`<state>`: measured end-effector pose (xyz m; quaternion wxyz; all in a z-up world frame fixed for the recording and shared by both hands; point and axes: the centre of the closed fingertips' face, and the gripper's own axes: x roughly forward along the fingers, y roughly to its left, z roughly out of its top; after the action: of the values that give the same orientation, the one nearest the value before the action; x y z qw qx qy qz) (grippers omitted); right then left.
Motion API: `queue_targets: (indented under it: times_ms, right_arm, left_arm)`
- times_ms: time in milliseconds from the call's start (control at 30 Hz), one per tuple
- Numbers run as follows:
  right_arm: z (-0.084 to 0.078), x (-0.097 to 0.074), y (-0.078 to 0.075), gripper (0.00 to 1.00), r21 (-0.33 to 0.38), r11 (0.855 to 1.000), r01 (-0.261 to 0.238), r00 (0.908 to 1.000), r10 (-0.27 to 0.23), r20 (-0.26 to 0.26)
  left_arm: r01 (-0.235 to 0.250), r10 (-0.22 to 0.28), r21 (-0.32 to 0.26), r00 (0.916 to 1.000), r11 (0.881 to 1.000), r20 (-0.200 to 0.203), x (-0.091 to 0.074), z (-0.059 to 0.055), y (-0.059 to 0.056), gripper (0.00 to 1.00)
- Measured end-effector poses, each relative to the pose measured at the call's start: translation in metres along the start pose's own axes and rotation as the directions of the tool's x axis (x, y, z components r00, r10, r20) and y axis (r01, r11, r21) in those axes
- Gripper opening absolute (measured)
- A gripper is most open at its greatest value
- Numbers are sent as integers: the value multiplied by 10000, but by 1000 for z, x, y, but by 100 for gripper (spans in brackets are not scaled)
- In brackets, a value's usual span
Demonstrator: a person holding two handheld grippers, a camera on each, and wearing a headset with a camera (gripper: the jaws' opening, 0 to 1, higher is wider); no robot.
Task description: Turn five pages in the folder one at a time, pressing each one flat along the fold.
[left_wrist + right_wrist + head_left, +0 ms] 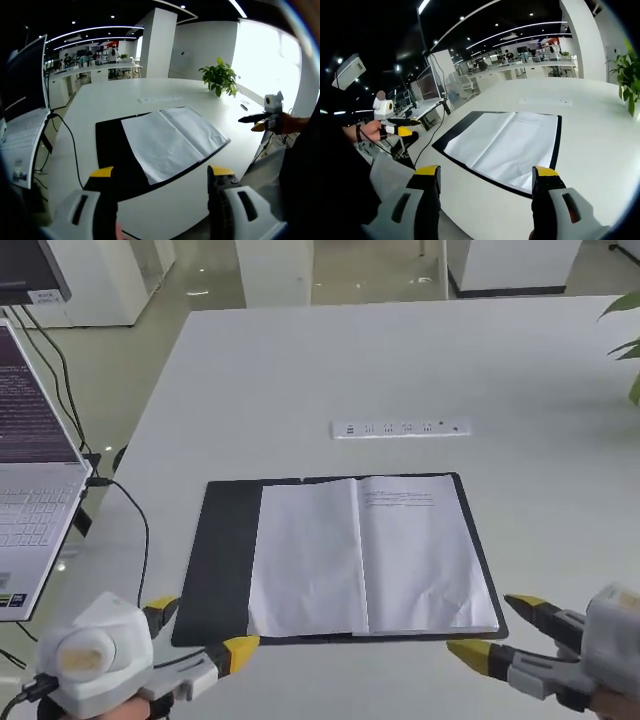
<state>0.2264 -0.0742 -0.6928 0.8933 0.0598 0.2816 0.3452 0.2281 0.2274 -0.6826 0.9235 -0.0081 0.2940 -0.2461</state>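
The left tongs point(200, 628) and right tongs point(492, 626) are both released, jaws spread and holding nothing. They hover at the near edge of the counter point(400, 360), one just off each near corner of the folder point(225, 560). The folder lies open and flat mid-counter, long axis left to right, its fold running near to far. The white pages point(360, 555) have printed lines at the far end. A power strip point(400, 428) lies beyond it, apart. A laptop point(25, 500) stands far left, its cable point(140, 530) curving near the folder's left side. A plant point(630, 340) shows far right.
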Motion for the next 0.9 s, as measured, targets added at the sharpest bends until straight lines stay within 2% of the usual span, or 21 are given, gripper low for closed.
queue_targets:
  times_ms: [233, 533, 767, 900]
  right_arm:
    - [9, -6, -4, 73, 154, 9994, 324, 9989, -329, 347]
    - [3, -10, -8, 73, 264, 9983, 528, 9978, -538, 384]
    - [-1, -13, -11, 73, 545, 9957, 743, 9955, -772, 542]
    - [-2, -14, -9, 72, 544, 9955, 779, 9954, -807, 516]
  left_arm:
    - [-2, 3, -112, 9999, 9999, 119, 2, 4, 3, 73]
    - [298, -296, 246, 9995, 9993, -87, 9, 9, 0, 72]
    - [708, -694, 547, 9972, 9960, -268, 20, 17, -12, 72]
    - [1066, -1032, 869, 9937, 9905, -436, 34, 23, -23, 71]
